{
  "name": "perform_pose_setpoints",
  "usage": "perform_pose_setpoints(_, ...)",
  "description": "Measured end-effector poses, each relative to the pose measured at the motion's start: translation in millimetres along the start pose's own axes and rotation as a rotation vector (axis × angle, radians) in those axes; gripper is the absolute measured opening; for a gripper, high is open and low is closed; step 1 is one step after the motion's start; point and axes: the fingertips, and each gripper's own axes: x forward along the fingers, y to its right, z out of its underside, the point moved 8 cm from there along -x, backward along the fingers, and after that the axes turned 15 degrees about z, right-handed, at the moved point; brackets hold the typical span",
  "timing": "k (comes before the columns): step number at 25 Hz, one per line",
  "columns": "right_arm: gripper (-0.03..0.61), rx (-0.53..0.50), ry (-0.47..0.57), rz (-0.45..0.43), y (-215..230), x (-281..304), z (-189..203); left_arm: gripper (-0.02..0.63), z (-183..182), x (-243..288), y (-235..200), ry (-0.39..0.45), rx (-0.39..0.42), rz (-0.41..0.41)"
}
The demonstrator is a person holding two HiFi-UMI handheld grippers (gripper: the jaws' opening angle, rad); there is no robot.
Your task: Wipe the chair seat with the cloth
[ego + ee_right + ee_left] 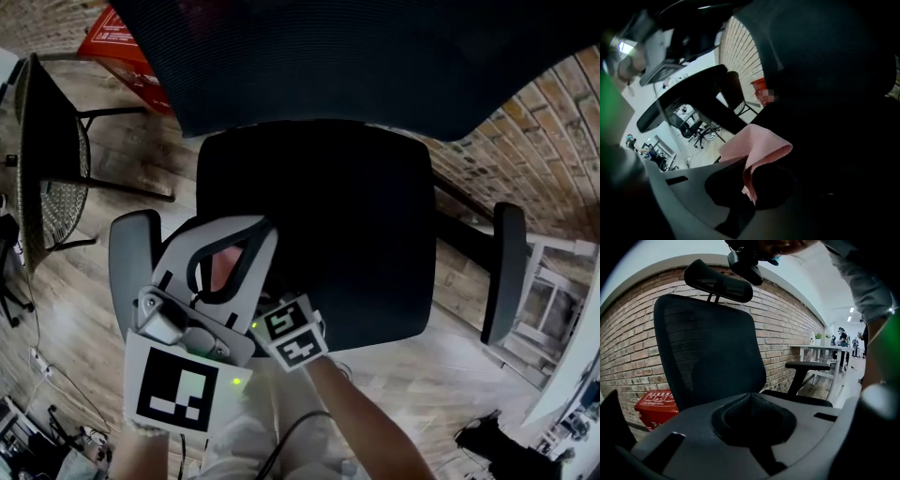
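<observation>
Evidently the right gripper (pixel 749 165) is clenched on a fold of the pink cloth (pixel 757 146) — held at the front-left corner of the chair seat (pixel 356 234). Just beside it, the left gripper (pixel 751 397) has its jaws pressed together — nothing between them.

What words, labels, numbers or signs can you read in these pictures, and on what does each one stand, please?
No text can be read.
Red box: white print on its side, too small and blurred to read in both the head view and the left gripper view.
Marker cubes: black-and-white square patterns only, no letters or numbers.
Chair and pink cloth: no print visible.
</observation>
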Motion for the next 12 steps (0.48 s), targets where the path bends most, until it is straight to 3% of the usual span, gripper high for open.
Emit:
perform_pose_setpoints(8,0.051,0.012,-0.081,-0.076,-50,-48,75,0.018,3,4,26,-0.017,0.030,0.024)
perform_pose_setpoints(12,0.051,-0.039,-0.113,-0.047,-45,-72,109,0.018,4,8,49,-0.023,0.043,0.054)
